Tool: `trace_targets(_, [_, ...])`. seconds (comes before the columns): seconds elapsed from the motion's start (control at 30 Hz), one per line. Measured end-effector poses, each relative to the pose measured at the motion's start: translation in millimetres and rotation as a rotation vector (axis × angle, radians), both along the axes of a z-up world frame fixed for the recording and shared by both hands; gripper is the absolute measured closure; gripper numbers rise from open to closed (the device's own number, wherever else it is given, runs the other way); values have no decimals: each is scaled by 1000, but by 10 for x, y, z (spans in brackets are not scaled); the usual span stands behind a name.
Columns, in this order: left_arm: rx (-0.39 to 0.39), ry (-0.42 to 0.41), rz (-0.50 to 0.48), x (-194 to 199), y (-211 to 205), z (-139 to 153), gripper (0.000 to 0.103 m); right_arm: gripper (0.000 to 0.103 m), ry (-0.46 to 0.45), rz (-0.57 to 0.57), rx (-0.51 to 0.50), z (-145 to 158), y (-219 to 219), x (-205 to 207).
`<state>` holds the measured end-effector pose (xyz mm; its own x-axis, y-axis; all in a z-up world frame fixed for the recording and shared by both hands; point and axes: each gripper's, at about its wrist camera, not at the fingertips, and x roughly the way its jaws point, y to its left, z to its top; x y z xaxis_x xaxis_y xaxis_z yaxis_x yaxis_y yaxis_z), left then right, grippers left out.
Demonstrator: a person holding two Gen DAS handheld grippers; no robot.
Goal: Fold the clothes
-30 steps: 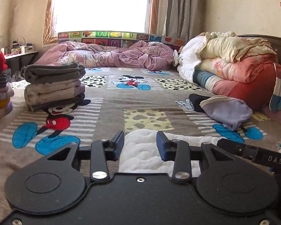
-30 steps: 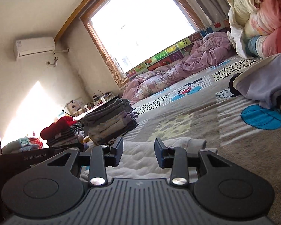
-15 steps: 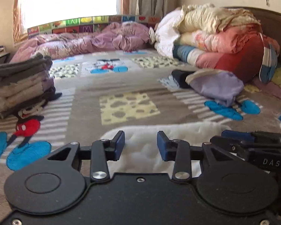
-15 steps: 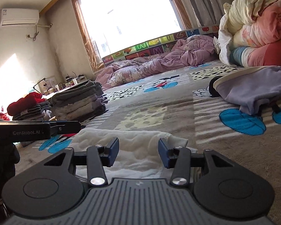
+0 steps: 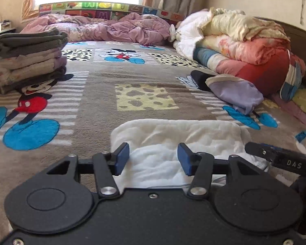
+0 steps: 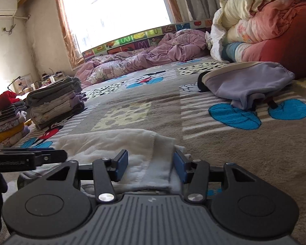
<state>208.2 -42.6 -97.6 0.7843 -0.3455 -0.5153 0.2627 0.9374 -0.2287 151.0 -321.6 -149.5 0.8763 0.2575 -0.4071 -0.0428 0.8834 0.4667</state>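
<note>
A white quilted garment (image 5: 177,136) lies folded on the cartoon-print bed blanket, right in front of both grippers; it also shows in the right wrist view (image 6: 120,143). My left gripper (image 5: 153,158) is open, its blue pads apart over the garment's near left part. My right gripper (image 6: 150,164) is open over the garment's near right edge; its tip shows in the left wrist view (image 5: 275,155). A lilac garment (image 5: 234,91) lies unfolded further right, also in the right wrist view (image 6: 248,85).
A stack of folded grey and beige clothes (image 5: 28,59) stands at the left, and another stack topped with red (image 6: 6,118) beyond it. Rolled quilts (image 5: 244,51) pile at the right. A rumpled purple duvet (image 5: 112,28) lies under the window.
Both grippers have opened wider and dropped lower over the white garment. The left view swung back to the left. The garment now lies flatter, with its fold settled.
</note>
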Motion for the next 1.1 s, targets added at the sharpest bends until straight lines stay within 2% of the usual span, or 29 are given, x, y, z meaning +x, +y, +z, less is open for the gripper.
trace_targets(0.03, [-59,31,27,-20,131,15,47,26,12,-27,40,-11,-65,-45])
trace_targets(0.13, [-253,144,93,-65,433,-71,41,25,47,-110,161,-45,-259,-178])
trace_targets(0.23, [-408,261,143,-151,581,-249,40,25,82,-98,307,-189,-356,-174])
trace_targets(0.3, [-508,319,178,-178,618,-363,39,25,86,-82,359,-220,-370,-160])
trace_targets(0.4, [-614,362,227,-158,628,-411,37,25,100,-55,412,-274,-369,-100])
trace_targets(0.47, [-631,388,228,-130,559,-452,36,26,106,-42,384,-272,-326,-72])
trace_targets(0.57, [-578,356,210,-142,437,-426,37,27,105,-25,337,-259,-252,-56])
trace_targets(0.63, [-541,319,176,-167,367,-432,39,39,101,-17,341,-271,-245,-36])
trace_targets(0.67, [-522,300,158,-180,334,-438,47,43,100,-13,345,-279,-244,-25])
trace_targets(0.7, [-527,292,147,-181,337,-459,51,51,98,-9,349,-286,-243,-14])
trace_targets(0.73, [-540,289,137,-177,353,-486,55,58,91,3,353,-281,-236,-7])
trace_targets(0.83, [-597,280,111,-135,425,-453,65,66,58,42,370,-242,-212,1])
trace_targets(0.93, [-625,226,77,-113,517,-310,66,68,1,59,407,-147,-208,0])
trace_targets(1.1, [-728,121,94,-104,941,-113,66,69,-77,116,456,113,-15,119])
